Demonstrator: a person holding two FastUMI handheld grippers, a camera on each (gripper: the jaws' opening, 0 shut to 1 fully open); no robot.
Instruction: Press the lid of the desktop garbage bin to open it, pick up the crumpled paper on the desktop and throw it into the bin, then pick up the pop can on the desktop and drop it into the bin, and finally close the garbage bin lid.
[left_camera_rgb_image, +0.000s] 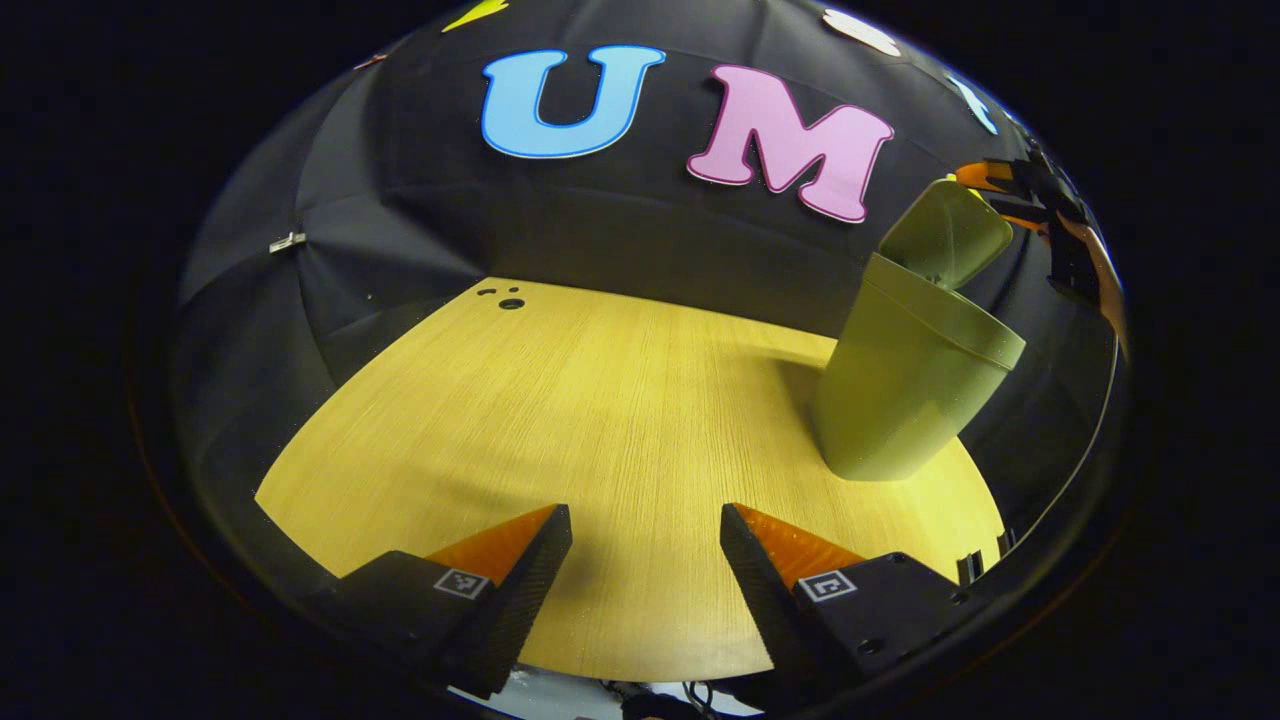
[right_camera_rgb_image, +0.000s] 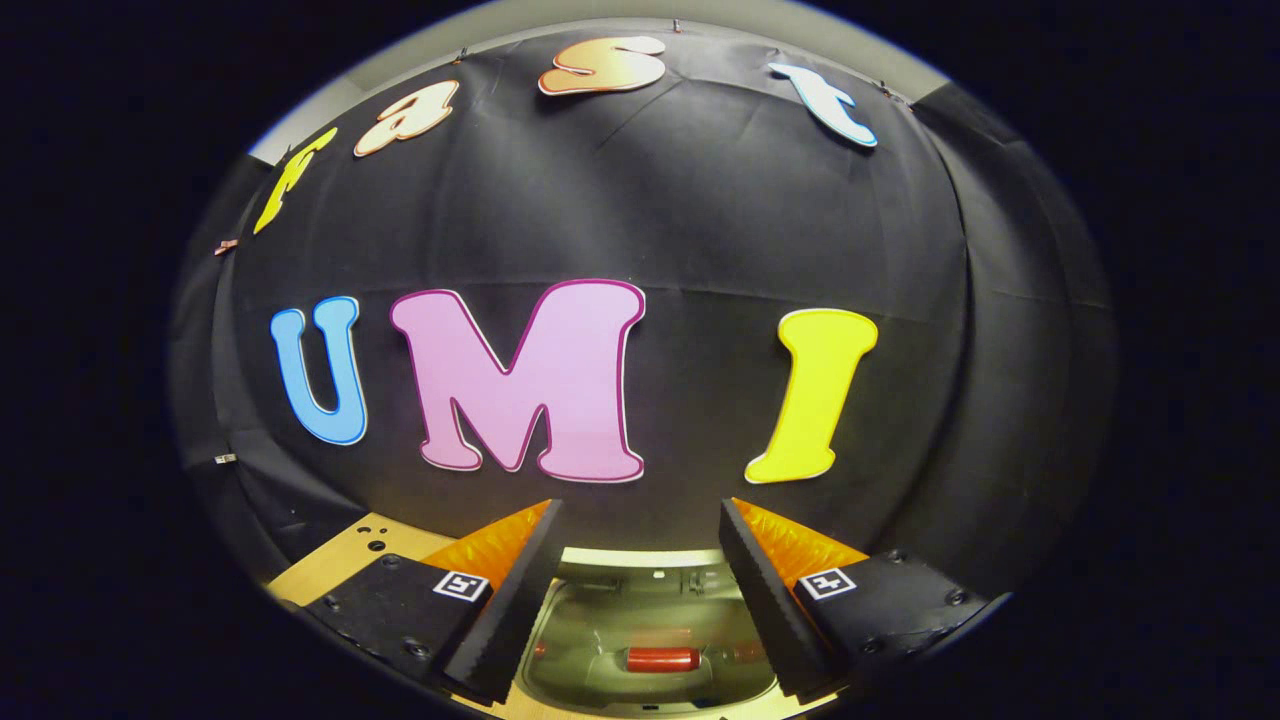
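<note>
An olive-green desktop garbage bin (left_camera_rgb_image: 915, 390) stands on a pale wooden table (left_camera_rgb_image: 600, 420), and everything here is placed relative to it. In the left gripper view the bin sits toward the table's right edge, its lid (left_camera_rgb_image: 945, 235) tipped up and open behind the rim. The left gripper (left_camera_rgb_image: 646, 545) hangs low over bare tabletop, well apart from the bin and to its left as that view shows it; its two fingers are spread wide with only wood grain between them. At the far right of this view, just beside the raised lid, part of the other gripper is visible, too dark and small to describe further.

The right gripper view looks down from above the bin. The right gripper (right_camera_rgb_image: 640, 545) hovers directly over the bin's open mouth (right_camera_rgb_image: 640, 640), fingers spread and holding nothing. Inside the bin, near the bottom, lies a red pop can (right_camera_rgb_image: 662, 659) on its side. The crumpled paper cannot be made out. A sliver of table shows to the bin's left, with a few small dark holes (right_camera_rgb_image: 375, 543) in it.
</note>
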